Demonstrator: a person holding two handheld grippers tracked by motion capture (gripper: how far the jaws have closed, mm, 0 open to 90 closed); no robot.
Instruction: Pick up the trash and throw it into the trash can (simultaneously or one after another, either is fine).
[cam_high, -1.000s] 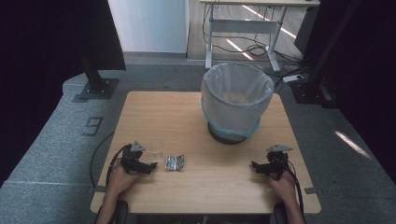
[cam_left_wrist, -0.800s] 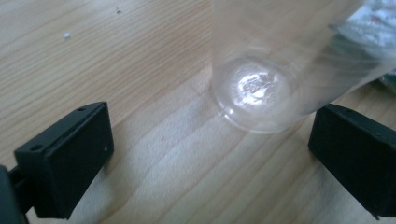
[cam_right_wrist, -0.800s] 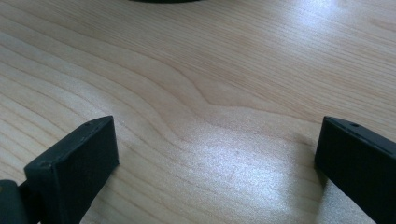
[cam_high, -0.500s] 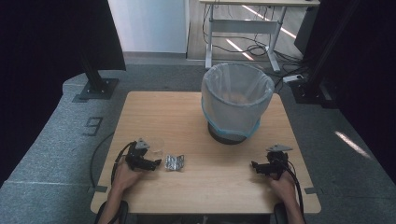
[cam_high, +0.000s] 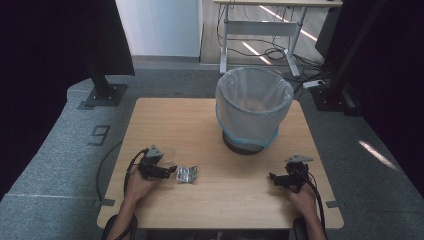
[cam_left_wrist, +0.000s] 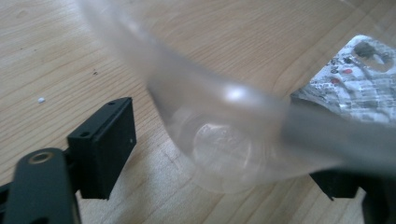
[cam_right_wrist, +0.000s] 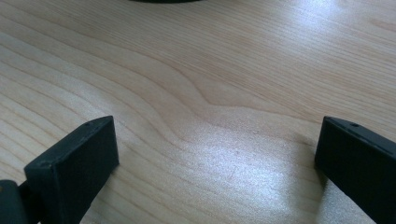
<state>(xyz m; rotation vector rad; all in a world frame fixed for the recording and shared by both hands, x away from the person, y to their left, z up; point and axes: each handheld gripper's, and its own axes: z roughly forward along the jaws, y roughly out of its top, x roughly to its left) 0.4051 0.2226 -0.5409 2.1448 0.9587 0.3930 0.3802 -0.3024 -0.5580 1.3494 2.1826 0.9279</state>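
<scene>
My left gripper (cam_high: 170, 171) sits low on the near-left part of the table (cam_high: 200, 125), jaws spread wide, and the crumpled foil wrapper (cam_high: 186, 174) lies just beyond its tips, toward the table's middle. That is the relation I am steering by: the wrapper is straight ahead of these jaws, nearly touching them in the high view, while my right gripper (cam_high: 273, 178) rests well apart on the far side. So the left hand is plainly the nearer one for a pickup.

In the left gripper view, a clear plastic cup (cam_left_wrist: 224, 140) lies on its side between the jaws, its base showing as a round disc against the wood, its rim sweeping up across the frame (blurred, being so close to the lens). The jaws stand either side of it without pressing, as far as I can judge. The wrapper (cam_left_wrist: 359, 84) shows past the cup at upper right, printed and silvery.

The high view gives only a faint glint of that cup (cam_high: 167, 150), but places the lined bin (cam_high: 253, 107) far behind, at the table's back.

My right gripper (cam_right_wrist: 217, 158) is open too, bare wood between its jaws.
</scene>
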